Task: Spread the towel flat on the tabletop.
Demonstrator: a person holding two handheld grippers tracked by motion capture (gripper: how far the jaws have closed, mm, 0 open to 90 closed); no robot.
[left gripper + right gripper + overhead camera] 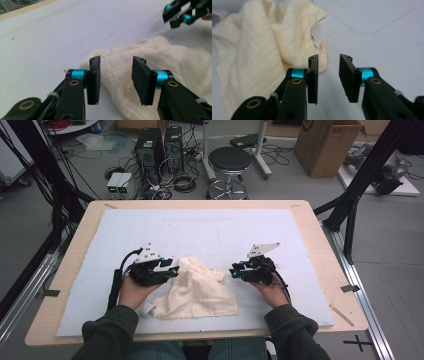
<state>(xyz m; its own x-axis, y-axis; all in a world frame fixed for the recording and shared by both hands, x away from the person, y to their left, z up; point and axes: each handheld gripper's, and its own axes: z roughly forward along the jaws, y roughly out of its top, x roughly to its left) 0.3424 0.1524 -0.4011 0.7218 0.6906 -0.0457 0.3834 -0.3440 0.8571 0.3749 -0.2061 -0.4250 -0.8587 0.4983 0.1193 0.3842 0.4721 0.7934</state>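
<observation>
Left gripper (116, 80) — jaws parted — over cream cloth (160, 62) on white mat (50, 37)

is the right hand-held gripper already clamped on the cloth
No, in the right gripper view the right hand-held gripper has its jaws apart over bare white mat, with the cream cloth just beside its left jaw.

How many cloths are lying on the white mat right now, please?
1. A single crumpled cream cloth lies near the front edge of the white mat, between the left gripper and the right gripper.

Even bright light, perhaps overhead, slight blur
</observation>
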